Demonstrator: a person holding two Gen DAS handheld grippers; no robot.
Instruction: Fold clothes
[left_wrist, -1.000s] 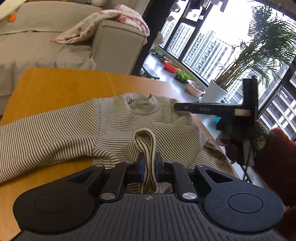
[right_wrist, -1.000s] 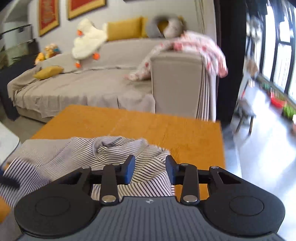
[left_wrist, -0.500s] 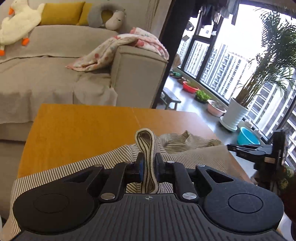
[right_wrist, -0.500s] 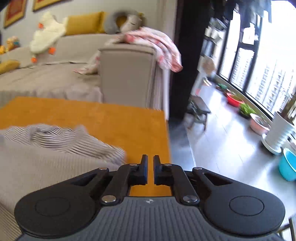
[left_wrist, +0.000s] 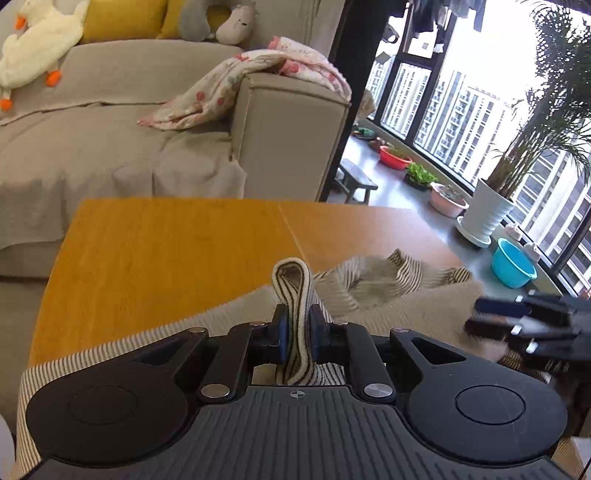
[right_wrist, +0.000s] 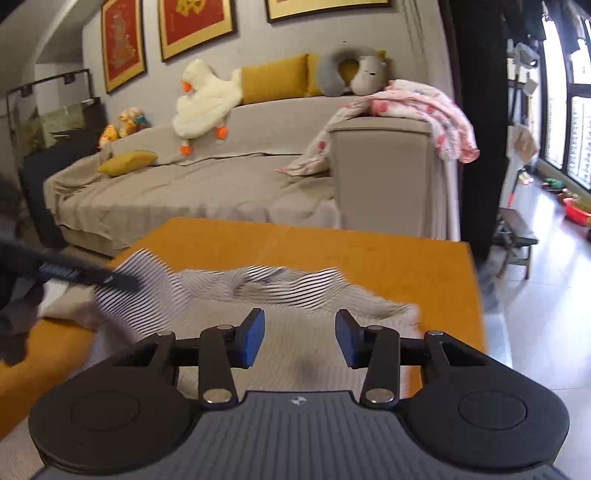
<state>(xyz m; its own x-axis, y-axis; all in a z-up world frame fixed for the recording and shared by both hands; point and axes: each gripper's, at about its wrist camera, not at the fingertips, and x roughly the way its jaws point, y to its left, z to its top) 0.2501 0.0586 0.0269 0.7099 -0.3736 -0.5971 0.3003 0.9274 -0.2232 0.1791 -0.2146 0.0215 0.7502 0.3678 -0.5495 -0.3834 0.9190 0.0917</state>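
A beige, dark-striped shirt (left_wrist: 373, 284) lies on the orange wooden table (left_wrist: 166, 251). My left gripper (left_wrist: 295, 332) is shut on a fold of the shirt's striped cuff, which loops up between the pads. My right gripper (right_wrist: 299, 334) is open and empty just above the shirt (right_wrist: 280, 291), near the table's right edge. The right gripper shows at the right of the left wrist view (left_wrist: 524, 321), blurred. The left gripper shows at the left of the right wrist view (right_wrist: 85, 275), over the shirt's lifted striped part.
A beige sofa (right_wrist: 207, 184) stands beyond the table's far edge, with a pink patterned blanket (right_wrist: 417, 110) over its arm. The floor drops off to the right, with a small stool (right_wrist: 513, 240), plant pots (left_wrist: 484, 210) and a blue basin (left_wrist: 513, 262) by the windows.
My right gripper has opened and swung back left over the shirt. My left gripper keeps hold of the cuff and has lifted and pulled the fabric toward the near side.
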